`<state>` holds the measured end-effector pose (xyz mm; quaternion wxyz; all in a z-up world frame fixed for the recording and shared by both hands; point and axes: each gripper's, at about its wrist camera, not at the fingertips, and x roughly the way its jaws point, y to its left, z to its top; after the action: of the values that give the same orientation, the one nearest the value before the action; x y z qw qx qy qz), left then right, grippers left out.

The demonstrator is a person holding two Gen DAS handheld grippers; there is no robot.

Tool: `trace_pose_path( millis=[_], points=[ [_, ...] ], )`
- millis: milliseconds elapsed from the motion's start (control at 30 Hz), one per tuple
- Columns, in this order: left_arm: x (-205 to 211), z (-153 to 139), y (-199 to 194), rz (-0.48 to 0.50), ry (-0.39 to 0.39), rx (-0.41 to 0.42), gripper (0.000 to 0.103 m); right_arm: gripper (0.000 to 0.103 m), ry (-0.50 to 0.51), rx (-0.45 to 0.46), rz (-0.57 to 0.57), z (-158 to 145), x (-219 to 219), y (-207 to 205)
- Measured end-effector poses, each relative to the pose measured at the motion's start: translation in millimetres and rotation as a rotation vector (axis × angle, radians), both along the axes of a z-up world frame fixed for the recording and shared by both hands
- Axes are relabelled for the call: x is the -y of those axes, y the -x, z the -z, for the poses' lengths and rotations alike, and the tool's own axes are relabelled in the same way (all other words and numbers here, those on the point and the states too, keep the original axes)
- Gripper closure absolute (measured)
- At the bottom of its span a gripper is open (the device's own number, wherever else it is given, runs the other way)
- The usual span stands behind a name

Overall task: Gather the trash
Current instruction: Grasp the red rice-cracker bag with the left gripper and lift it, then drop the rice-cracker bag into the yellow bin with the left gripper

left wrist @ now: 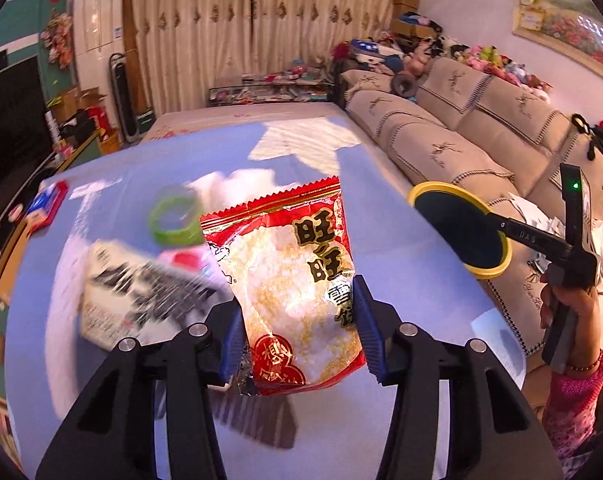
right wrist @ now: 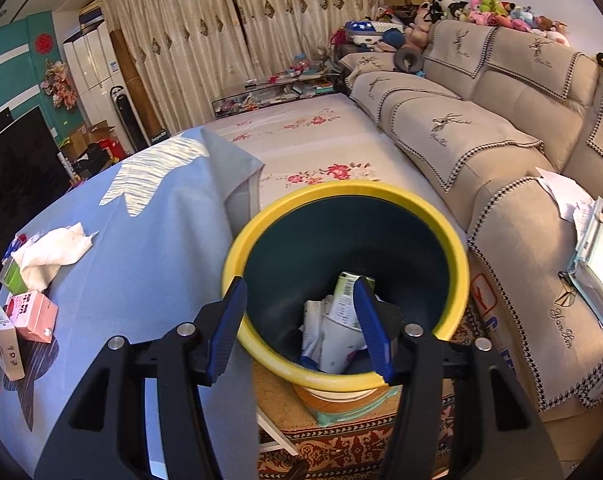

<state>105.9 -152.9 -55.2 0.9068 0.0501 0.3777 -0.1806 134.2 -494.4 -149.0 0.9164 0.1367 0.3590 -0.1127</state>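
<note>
While the left gripper (left wrist: pixel 297 320) held a red-and-white snack wrapper (left wrist: pixel 289 280) pinched between its blue pads, lifted clear of the blue-clothed surface (left wrist: pixel 401 248), the clutter lay blurred below it: a printed box (left wrist: pixel 141 296) at about nine o'clock from the wrapper, a green ring (left wrist: pixel 173 220) at ten o'clock and a white tissue (left wrist: pixel 237 184) at eleven. Out at three o'clock the person's hand (left wrist: pixel 569 300) carried the other tool, holding a yellow-rimmed bin (left wrist: pixel 497 268) beside the beige sofa (left wrist: pixel 461 136). From the right wrist view, the right gripper (right wrist: pixel 301 332) stood about half closed on the bin's (right wrist: pixel 341 190) near wall, one pad outside the rim and one inside. Crumpled paper trash (right wrist: pixel 333 328) already lay at its bottom. A pink carton (right wrist: pixel 31 316) sat on the surface at nine o'clock from the bin.
</note>
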Motion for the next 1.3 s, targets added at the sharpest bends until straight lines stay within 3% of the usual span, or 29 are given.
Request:
trace_pose_path(
  millis=[467,833,1067,1200,1300],
  points=[
    [204,-3,-77,0.342,-0.025,-0.027,0.054,0.05,-0.013,-0.034,0.154,18,67,37],
    [338,56,-142,0.431,-0.095,-0.179,0.054,0.05,-0.038,-0.063,0.234,30,97,60],
    [362,92,-152,0.42,-0.141,-0.21,0.034,0.05,-0.057,-0.079,0.252,35,101,68],
    [357,89,-152,0.4,-0.123,-0.21,0.021,0.05,-0.056,-0.084,0.254,35,100,72],
    [343,77,-146,0.389,-0.112,-0.2,0.02,0.05,-0.061,-0.08,0.255,34,98,74]
  ],
)
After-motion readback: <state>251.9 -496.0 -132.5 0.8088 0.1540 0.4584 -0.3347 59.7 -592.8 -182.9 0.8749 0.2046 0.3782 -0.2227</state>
